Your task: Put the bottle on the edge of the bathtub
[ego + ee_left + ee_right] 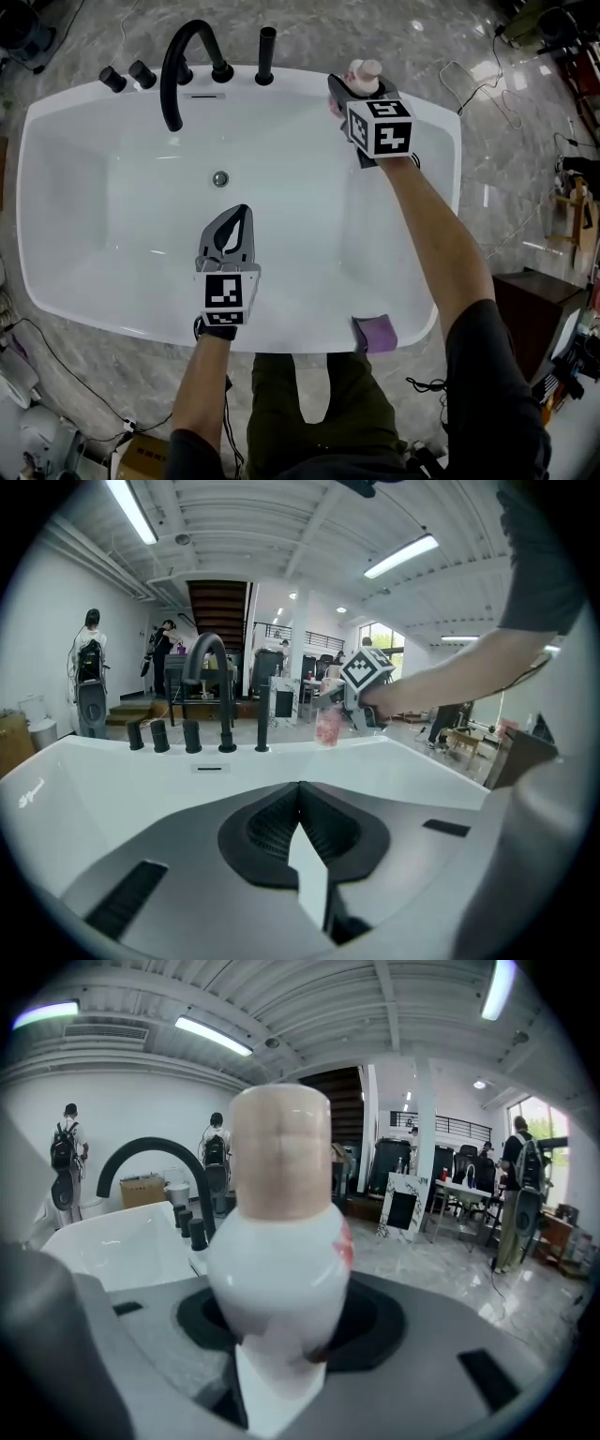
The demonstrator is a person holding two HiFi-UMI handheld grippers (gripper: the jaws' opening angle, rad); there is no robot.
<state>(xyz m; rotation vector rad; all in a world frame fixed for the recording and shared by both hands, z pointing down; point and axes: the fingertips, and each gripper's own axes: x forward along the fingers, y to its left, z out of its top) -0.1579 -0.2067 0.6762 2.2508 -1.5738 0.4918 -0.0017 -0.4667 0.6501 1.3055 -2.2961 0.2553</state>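
A white bottle (364,71) with a beige cap and pink print sits between the jaws of my right gripper (354,84), which is shut on it, over the far right rim of the white bathtub (300,79). Whether its base touches the rim I cannot tell. The right gripper view is filled by the upright bottle (281,1241). In the left gripper view the bottle (327,726) shows small at the far rim. My left gripper (243,212) hovers over the tub's inside near the front wall, shut and holding nothing; its tips (300,789) meet.
A black arched faucet (184,64), low black knobs (127,75) and a tall black post (266,54) stand on the far rim. The drain (220,178) is in the tub floor. A purple cloth (376,332) lies on the near rim. Cables (469,75) trail on the marble floor.
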